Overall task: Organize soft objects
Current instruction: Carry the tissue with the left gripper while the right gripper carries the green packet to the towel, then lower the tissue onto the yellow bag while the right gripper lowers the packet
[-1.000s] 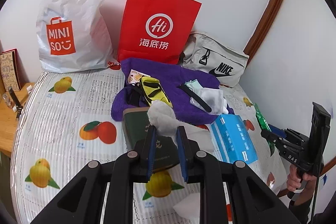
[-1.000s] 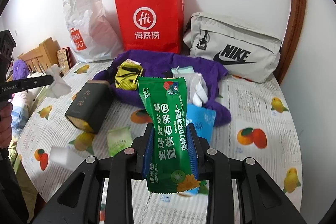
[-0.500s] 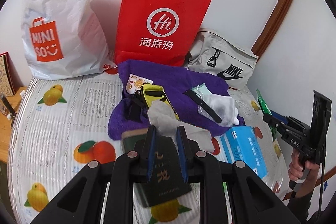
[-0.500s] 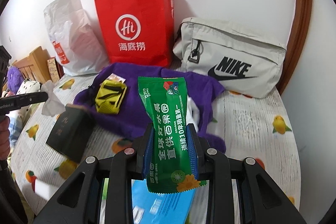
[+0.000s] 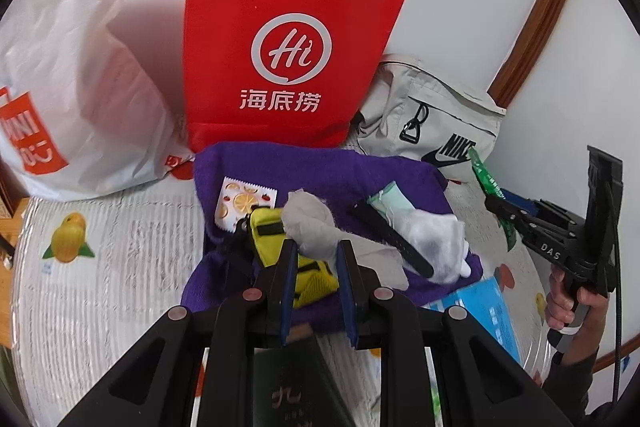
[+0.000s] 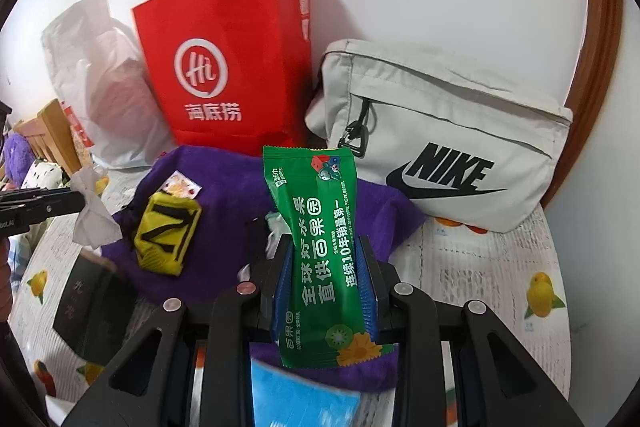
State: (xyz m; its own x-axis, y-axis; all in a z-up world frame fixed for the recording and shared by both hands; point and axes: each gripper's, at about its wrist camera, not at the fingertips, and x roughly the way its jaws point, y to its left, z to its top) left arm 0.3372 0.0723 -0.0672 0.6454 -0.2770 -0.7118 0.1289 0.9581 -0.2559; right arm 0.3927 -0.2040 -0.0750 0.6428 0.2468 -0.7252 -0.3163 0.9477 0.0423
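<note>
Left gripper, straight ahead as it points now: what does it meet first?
Likely the purple towel, then the red paper bag behind it. The left gripper holds a crumpled tissue; depth is uncertain.

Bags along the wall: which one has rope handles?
The red Haidilao paper bag, standing in the middle; white cord loops rise from its top. The white Miniso plastic bag and grey Nike pouch show none.

Along the counter's far edge stand three bags: one red paper bag (image 5: 288, 39), one white plastic bag (image 5: 76, 99), one grey fabric pouch (image 6: 440, 143); one purple towel (image 5: 320, 171), one yellow pouch (image 6: 166, 231), one dark box (image 6: 86, 307).
</note>
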